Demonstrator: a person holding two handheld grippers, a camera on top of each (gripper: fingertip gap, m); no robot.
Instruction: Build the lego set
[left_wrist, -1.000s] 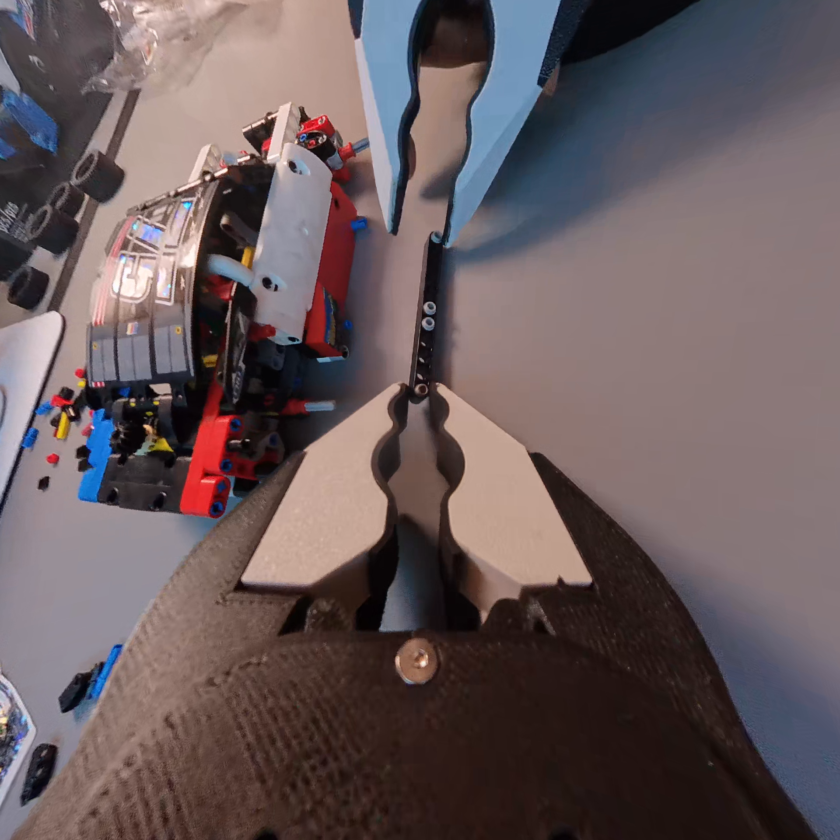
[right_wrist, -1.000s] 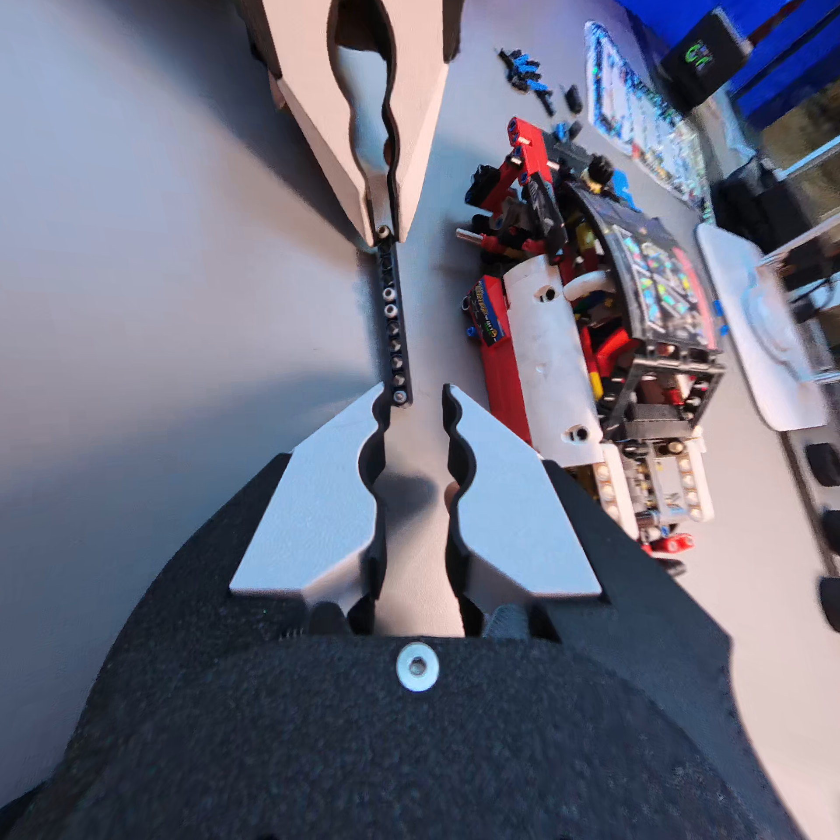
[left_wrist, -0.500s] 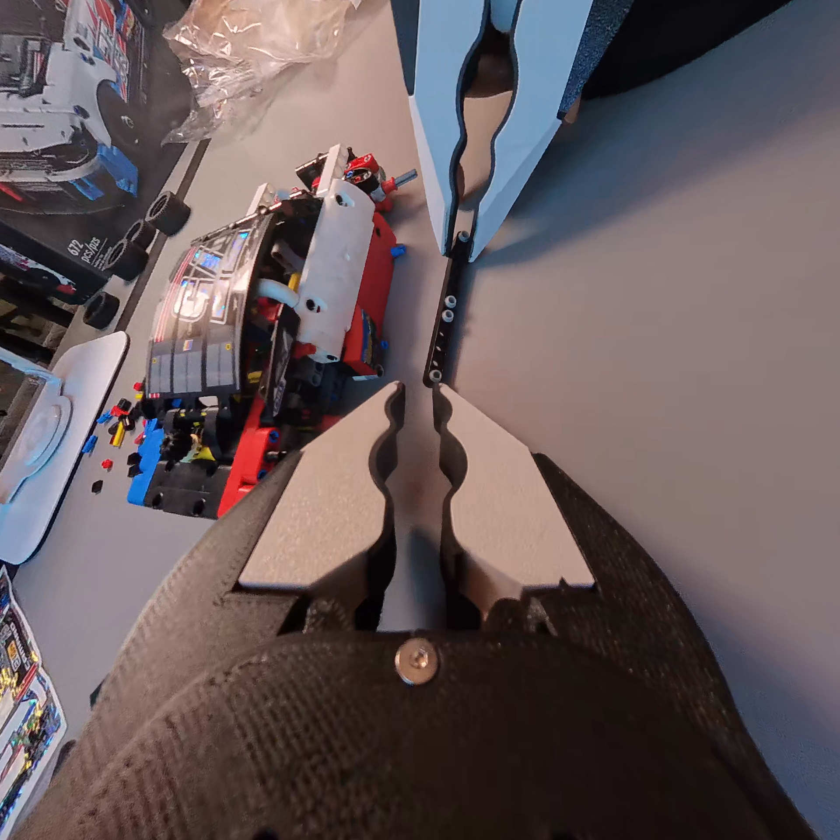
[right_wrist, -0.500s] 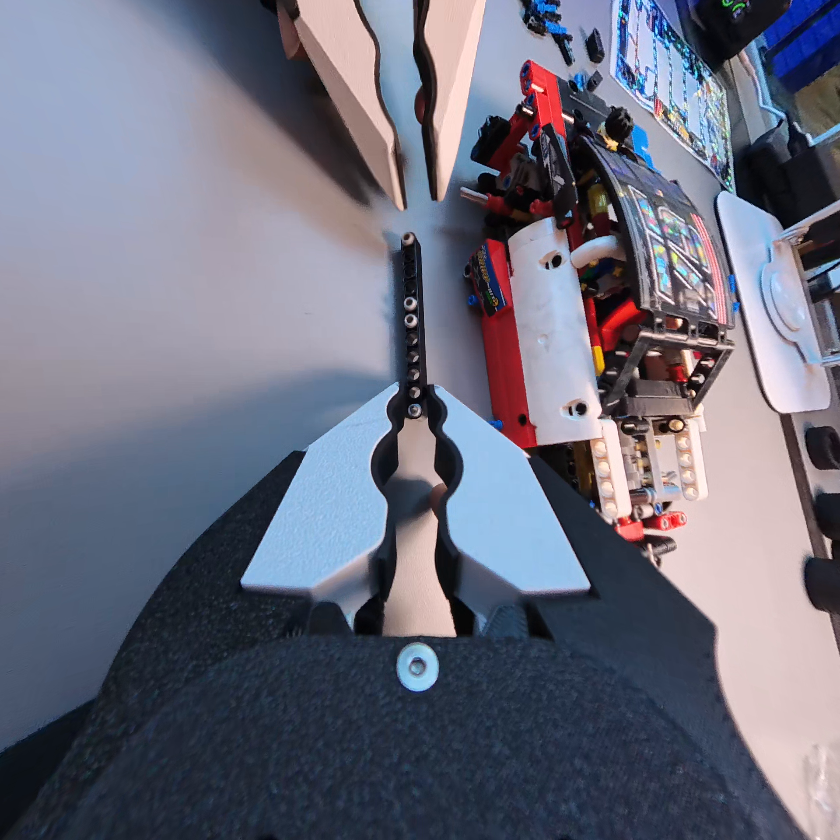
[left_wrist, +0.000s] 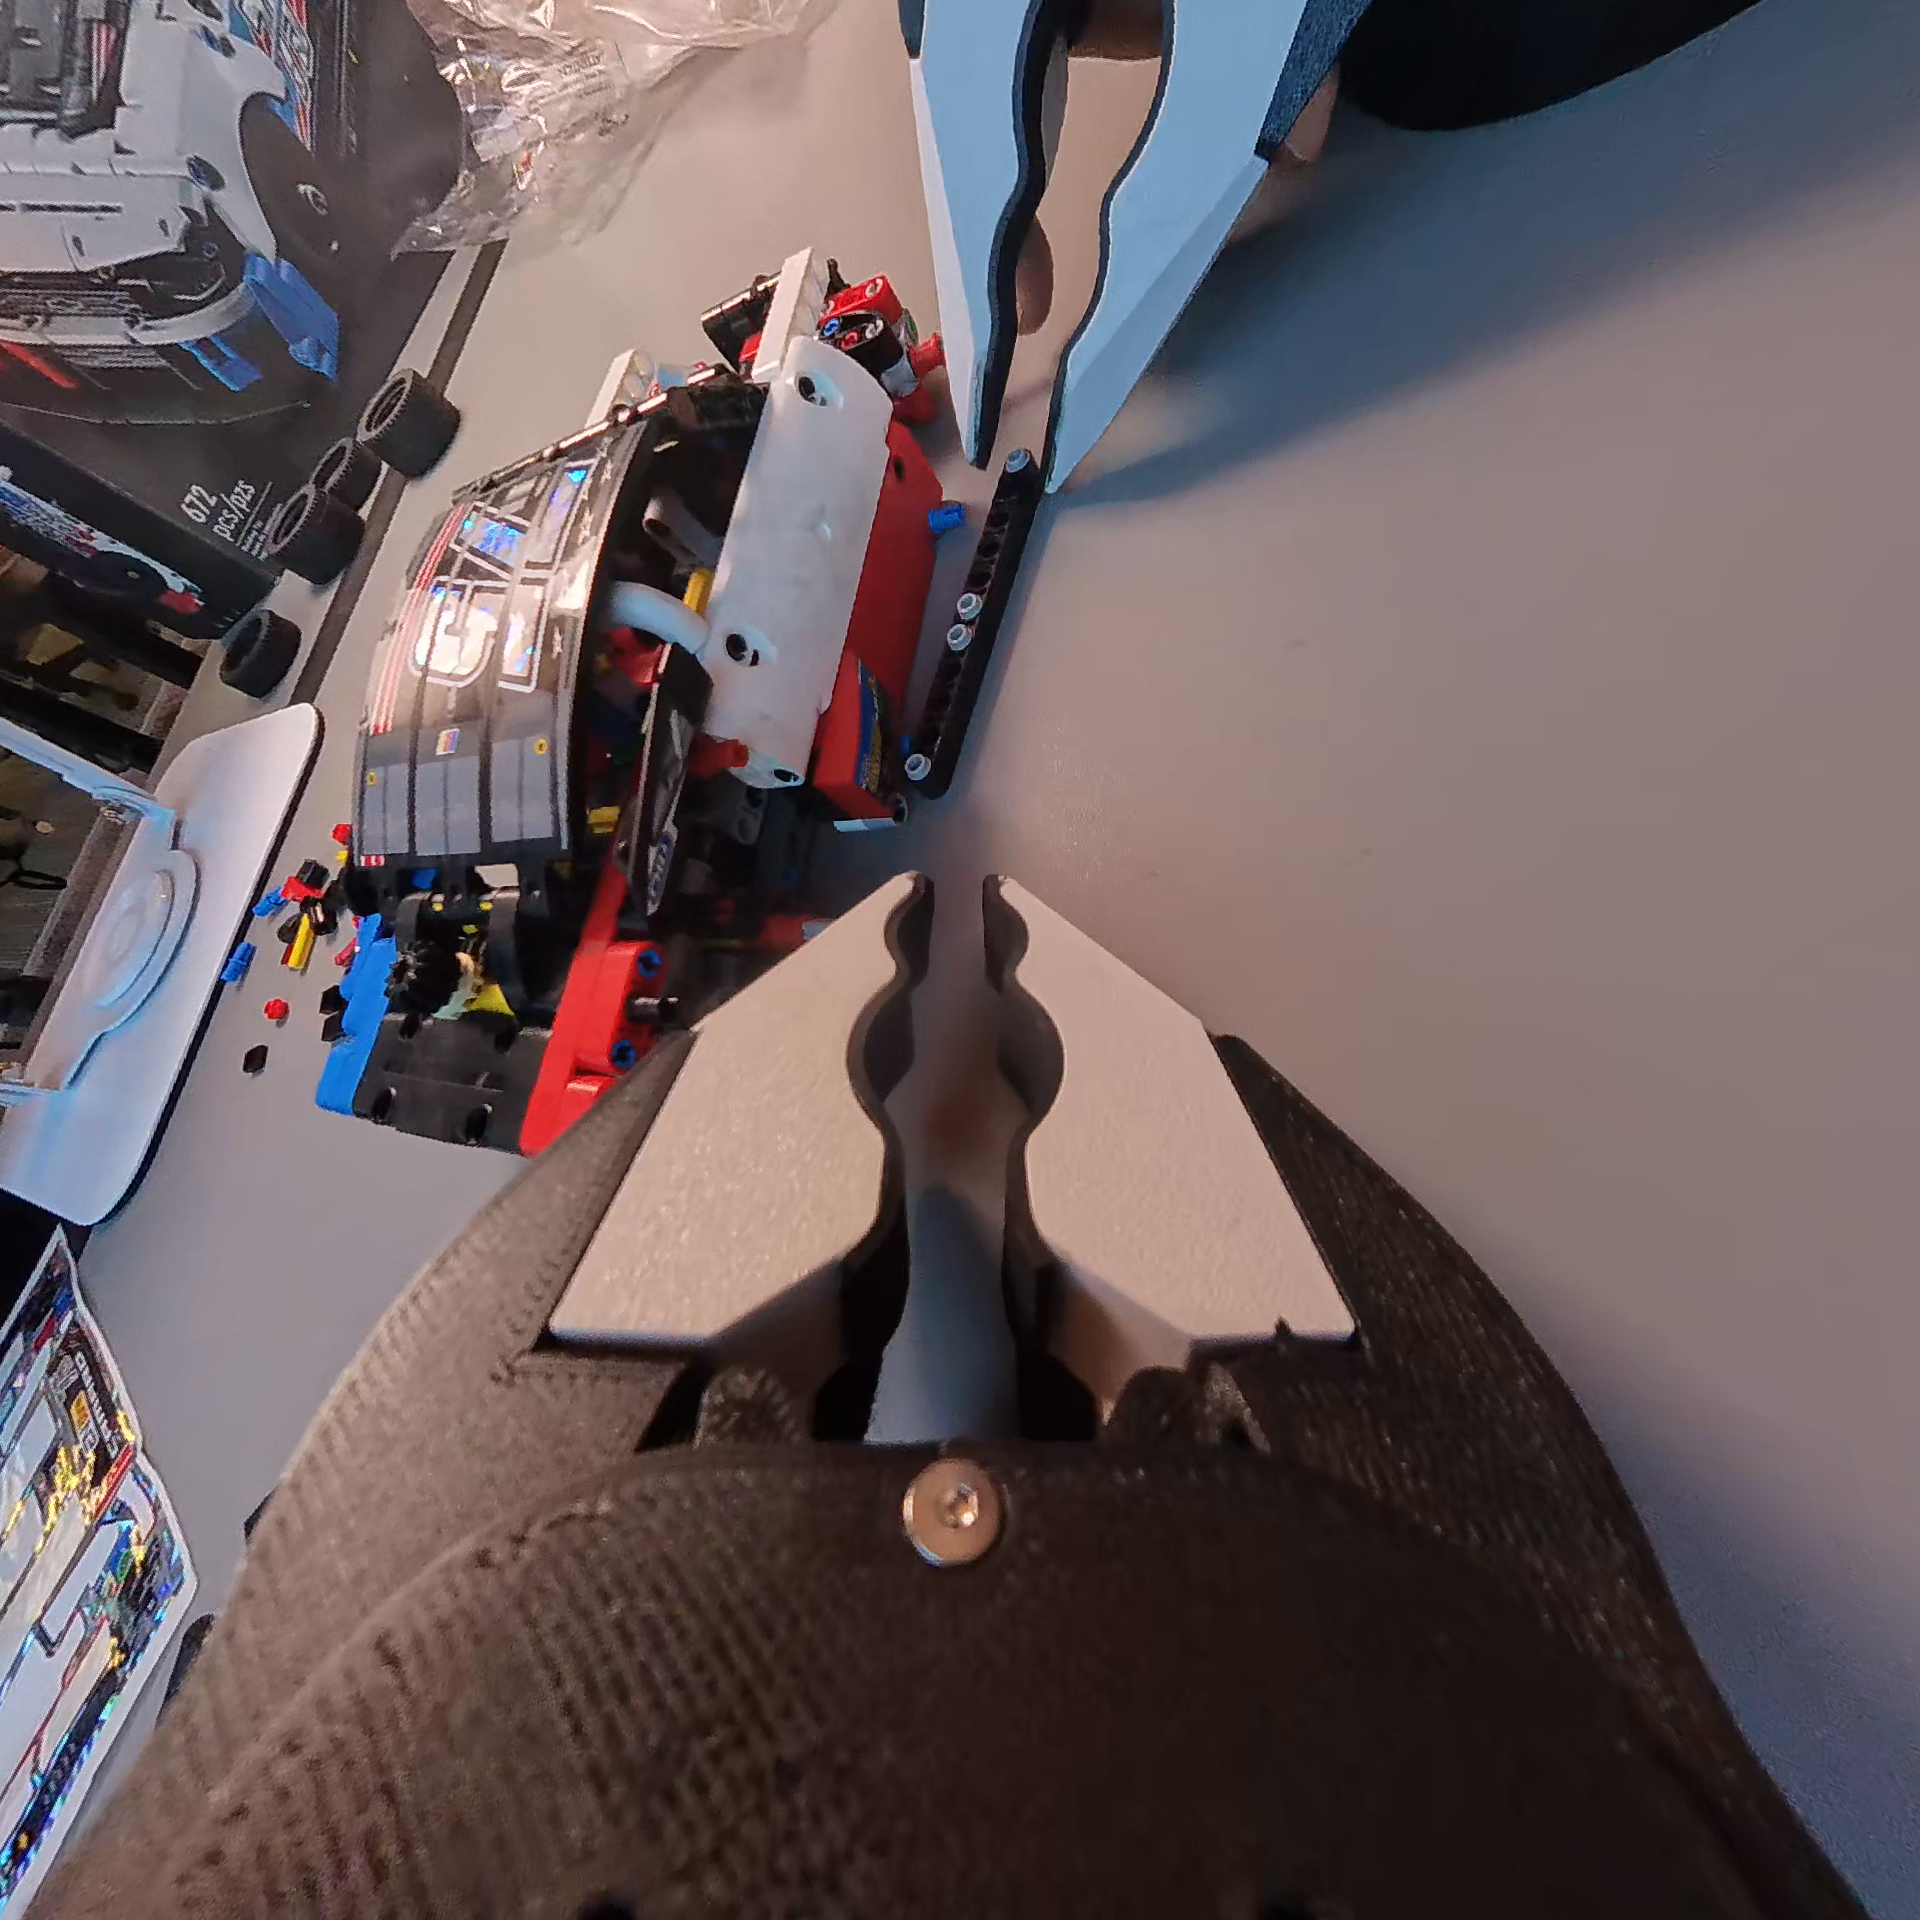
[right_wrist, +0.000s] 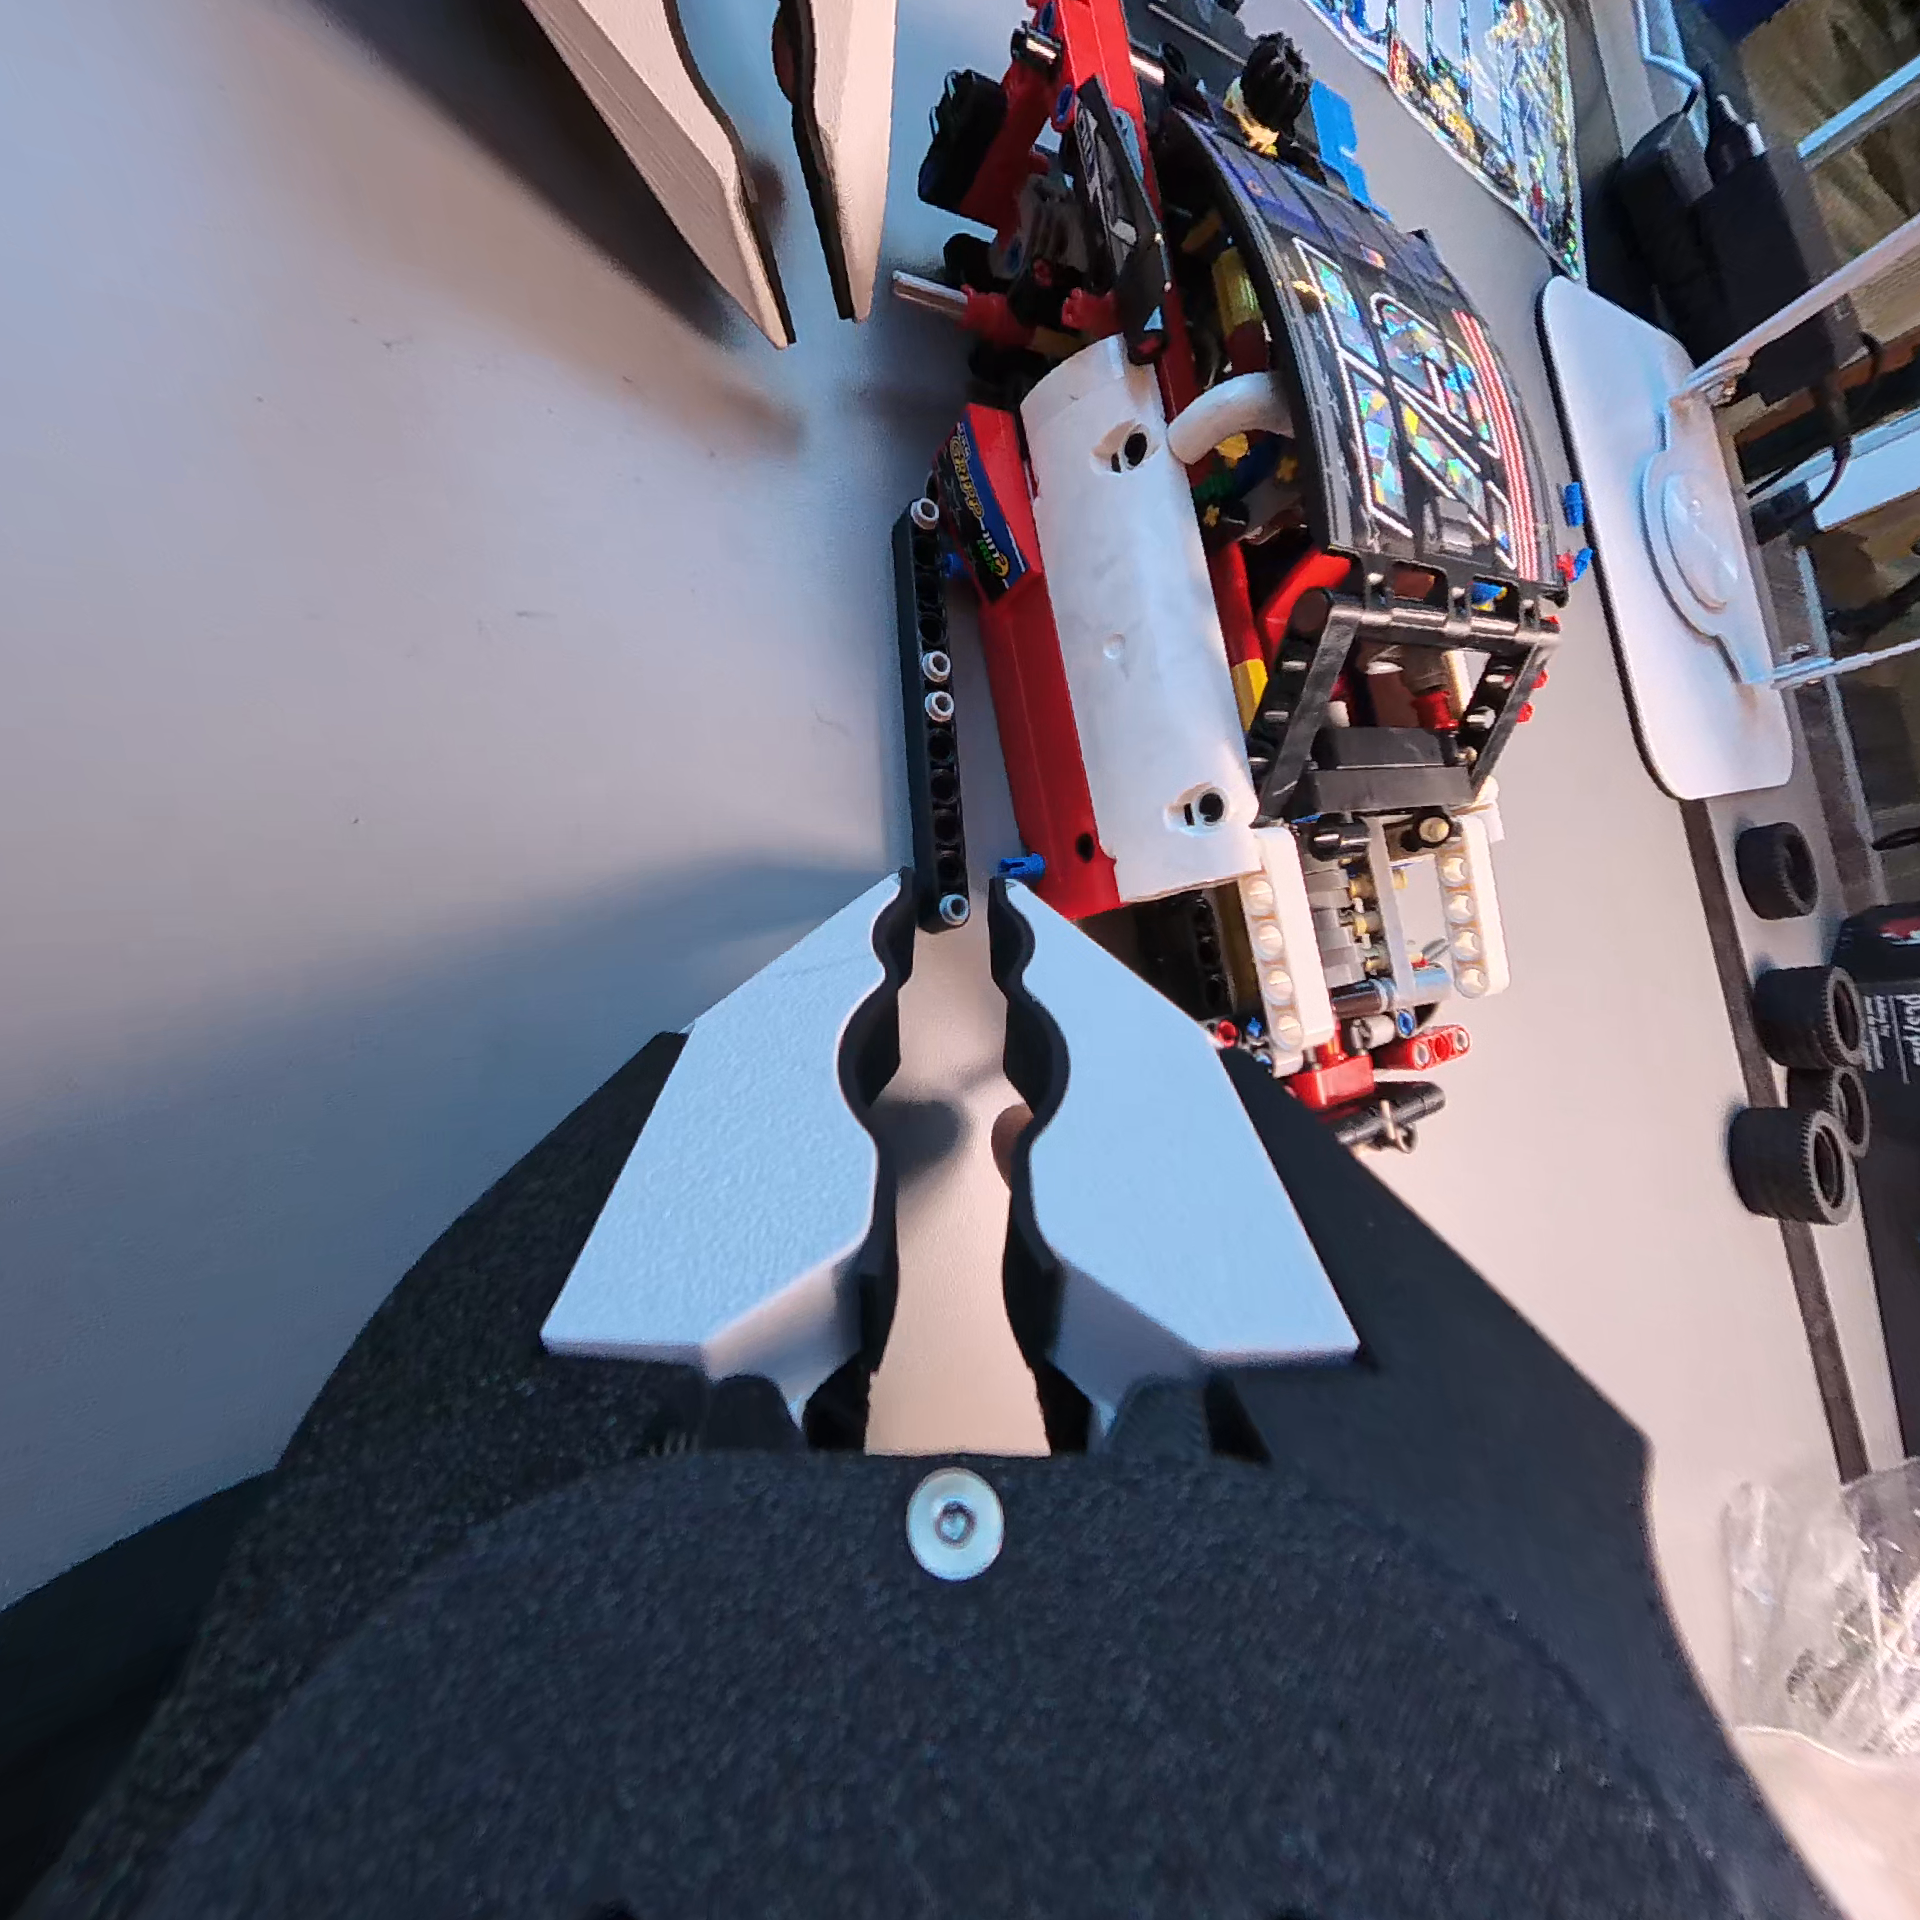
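A partly built lego car (left_wrist: 623, 675) lies on its side on the grey table, with white and red panels and a black stickered roof; it also shows in the right wrist view (right_wrist: 1143, 644). A long black beam (right_wrist: 935, 727) lies right along the car's red side. My right gripper (right_wrist: 951, 885) is shut on the beam's near end; in the left wrist view it (left_wrist: 1016, 473) holds the far end of the beam (left_wrist: 971, 634). My left gripper (left_wrist: 956, 883) is empty, jaws a narrow gap apart, just short of the beam's other end. It shows at the top of the right wrist view (right_wrist: 819, 324).
Black tyres (left_wrist: 410, 421) and the set's box (left_wrist: 156, 260) lie beyond the car. There is also a crumpled plastic bag (left_wrist: 582, 104), a white base plate (left_wrist: 156, 935), small loose pieces (left_wrist: 301, 925) and a sticker sheet (left_wrist: 62, 1558). Bare table (left_wrist: 1455, 935) lies on the beam's other side. There is about 10 cm between the tips of the two grippers.
My left gripper let go of the beam and drew back. My right gripper shut on the beam's other end and moved it sideways against the car's red side.
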